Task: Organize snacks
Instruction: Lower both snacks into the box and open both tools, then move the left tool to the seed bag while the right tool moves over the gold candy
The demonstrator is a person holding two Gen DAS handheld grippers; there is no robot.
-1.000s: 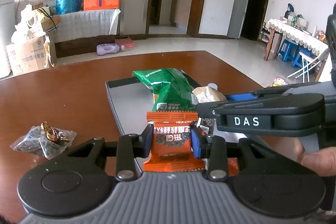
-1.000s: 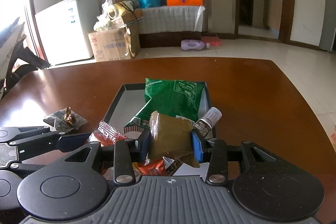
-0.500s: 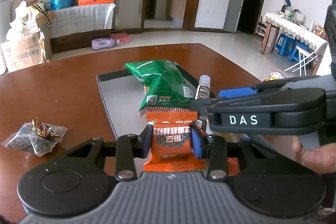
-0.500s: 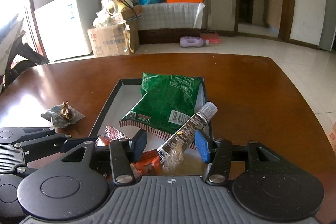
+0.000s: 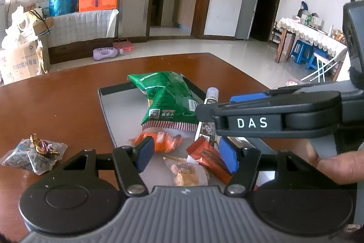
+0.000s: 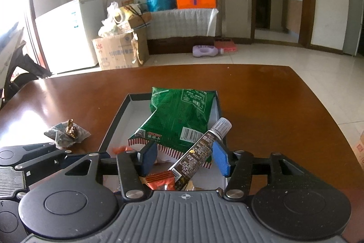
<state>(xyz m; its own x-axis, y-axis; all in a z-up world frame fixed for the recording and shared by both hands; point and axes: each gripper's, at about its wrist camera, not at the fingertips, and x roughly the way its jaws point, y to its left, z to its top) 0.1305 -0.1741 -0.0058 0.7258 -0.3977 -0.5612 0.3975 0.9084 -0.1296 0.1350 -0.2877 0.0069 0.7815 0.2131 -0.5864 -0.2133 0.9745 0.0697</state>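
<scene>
The snacks lie in a flat tray (image 5: 118, 115) on the brown desk (image 5: 68, 106). A big green bag (image 5: 168, 97) rests in the middle of the tray, with one end leaning on the far rim. A brown tube (image 6: 200, 149) with a clear cap leans on the bag's right side. In front of the bag lie an orange pack (image 5: 163, 140), a red-brown pack (image 5: 209, 158) and a clear pack (image 5: 188, 174) with something pale inside.

The left gripper (image 5: 186, 152) hovers just over these small packs. Its jaws have just been opening and now stand about half open, holding nothing (the red-brown pack lies loose between them). The right gripper (image 6: 185, 157) is close beside it. Its jaws have just been opening too, and the tube lies between them, not pinched. A hand (image 5: 334, 165) shows at the right edge.

Out on the desk, left of the tray, sits a small pile of wrapped candy (image 5: 36, 152).
</scene>
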